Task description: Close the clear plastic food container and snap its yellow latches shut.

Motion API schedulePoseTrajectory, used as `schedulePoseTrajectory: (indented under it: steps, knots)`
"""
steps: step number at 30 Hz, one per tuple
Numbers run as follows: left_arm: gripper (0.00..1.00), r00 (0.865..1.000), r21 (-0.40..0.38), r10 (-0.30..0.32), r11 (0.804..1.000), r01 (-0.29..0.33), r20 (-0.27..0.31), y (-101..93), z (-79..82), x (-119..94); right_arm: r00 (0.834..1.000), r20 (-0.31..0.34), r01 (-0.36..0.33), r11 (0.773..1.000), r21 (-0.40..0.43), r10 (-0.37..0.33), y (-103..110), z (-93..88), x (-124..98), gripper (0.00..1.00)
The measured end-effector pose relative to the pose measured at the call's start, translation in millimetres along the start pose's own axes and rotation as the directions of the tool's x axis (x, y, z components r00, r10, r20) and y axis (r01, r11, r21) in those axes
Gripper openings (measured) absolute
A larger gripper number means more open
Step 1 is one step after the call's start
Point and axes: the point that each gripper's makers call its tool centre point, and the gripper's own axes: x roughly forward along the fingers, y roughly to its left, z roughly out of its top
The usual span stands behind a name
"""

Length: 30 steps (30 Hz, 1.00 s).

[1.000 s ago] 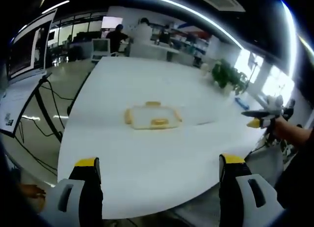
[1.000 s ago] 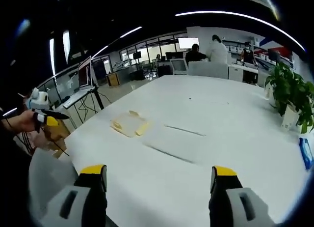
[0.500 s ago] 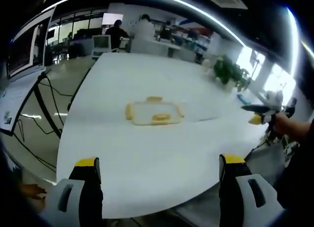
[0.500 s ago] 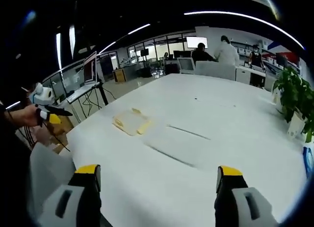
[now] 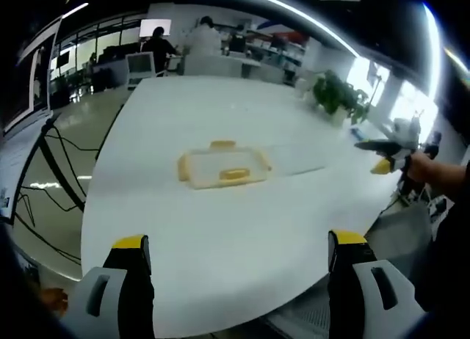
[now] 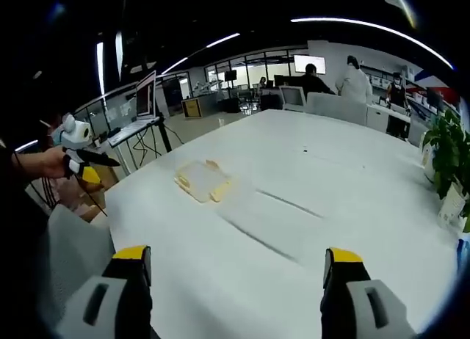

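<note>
A clear plastic food container (image 5: 220,167) with yellow latches lies flat on the big white table (image 5: 220,229), well ahead of my left gripper (image 5: 239,243), which is open with nothing between its jaws. The right gripper view has the same container (image 6: 203,182) far off to the left of my open right gripper (image 6: 235,257). The other gripper (image 5: 385,157) enters the left gripper view at the right edge, held in a hand. The left gripper (image 6: 82,165) comes in from the left of the right gripper view, also held by a hand.
A potted plant (image 5: 334,97) stands at the table's far right edge, seen too as a plant (image 6: 448,159). Monitors on stands and cables (image 5: 59,144) line the floor to the left. People stand at desks (image 5: 198,49) beyond the table.
Both cameras have drifted a little; the container now sits slightly nearer in the left gripper view. The container itself has not moved and both grippers stay open.
</note>
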Motion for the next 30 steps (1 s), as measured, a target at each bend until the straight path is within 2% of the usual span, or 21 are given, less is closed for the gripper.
schedulePoseTrajectory:
  steps: [2, 5, 7, 8, 10, 20, 30]
  knots:
    - [0.99, 1.000, 0.010, -0.011, 1.000, 0.011, -0.005, -0.8, 2.5, 4.4, 0.999, -0.028, 0.018, 0.998, -0.064, -0.020, -3.8, -3.2, 0.8, 0.98]
    - [0.99, 1.000, 0.030, -0.024, 0.999, 0.024, -0.009, -1.6, 7.0, 10.4, 1.000, -0.014, -0.001, 0.999, -0.037, 0.000, -2.1, -1.5, 3.6, 0.97]
    - [0.99, 0.999, 0.053, -0.043, 0.998, 0.044, -0.020, -2.7, 8.3, 15.2, 1.000, -0.021, -0.009, 0.999, -0.051, 0.008, -1.4, -0.4, 6.3, 0.95]
    - [0.99, 0.998, 0.078, -0.045, 0.996, 0.049, -0.048, -0.9, 5.7, 17.4, 1.000, -0.023, -0.014, 0.998, -0.053, 0.013, -1.2, 0.3, 7.8, 0.94]
    - [0.99, 0.996, 0.106, -0.050, 0.993, 0.057, -0.068, 1.0, 4.7, 20.7, 1.000, -0.021, -0.023, 0.998, -0.051, 0.022, 0.0, 3.3, 10.6, 0.92]
    - [0.95, 0.992, 0.134, -0.038, 0.990, 0.053, -0.117, 21.7, 6.0, 31.7, 0.999, -0.021, -0.042, 0.998, -0.055, 0.041, -1.6, 9.2, 26.2, 0.90]
    - [0.95, 0.991, 0.152, -0.050, 0.986, 0.068, -0.125, 33.2, 18.1, 36.0, 0.996, -0.026, -0.093, 0.991, -0.098, 0.091, 8.3, 26.5, 44.9, 0.88]
